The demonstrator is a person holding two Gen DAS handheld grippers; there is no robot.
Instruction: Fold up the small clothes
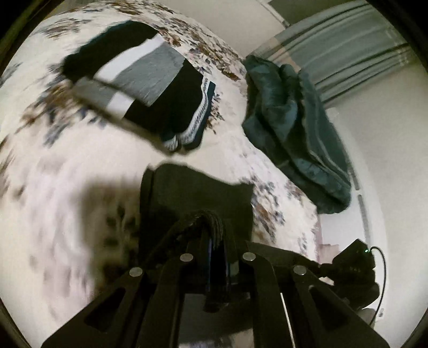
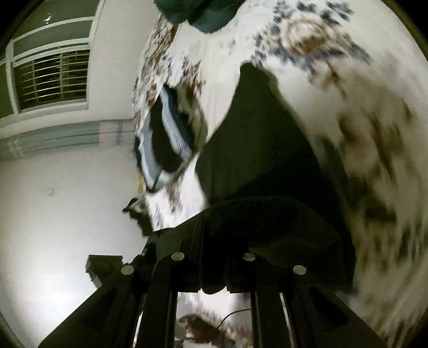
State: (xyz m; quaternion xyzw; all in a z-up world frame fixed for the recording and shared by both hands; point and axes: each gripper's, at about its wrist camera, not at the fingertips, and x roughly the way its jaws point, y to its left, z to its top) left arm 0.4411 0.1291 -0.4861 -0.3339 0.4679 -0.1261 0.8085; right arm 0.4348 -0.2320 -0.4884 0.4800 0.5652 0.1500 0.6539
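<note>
A dark garment [image 1: 198, 198] hangs over the floral bedsheet [image 1: 67, 182], lifted off it. My left gripper [image 1: 214, 224] is shut on a bunched edge of it. In the right wrist view the same dark garment [image 2: 256, 150] stretches away from my right gripper [image 2: 214, 230], whose jaws are shut on another edge; cloth drapes over the fingers and hides the tips. A stack of folded clothes [image 1: 139, 88], black, grey and white with a patterned trim, lies further back on the bed and appears again as the folded clothes [image 2: 165, 139] at the left of the right wrist view. Both views are blurred.
A crumpled teal blanket [image 1: 294, 128] lies at the bed's right edge, seen too as the teal blanket [image 2: 203, 13]. White floor [image 2: 67, 214], a barred window [image 2: 50, 80], striped curtains [image 1: 347, 53] and a black device with a cable [image 1: 355, 265] surround the bed.
</note>
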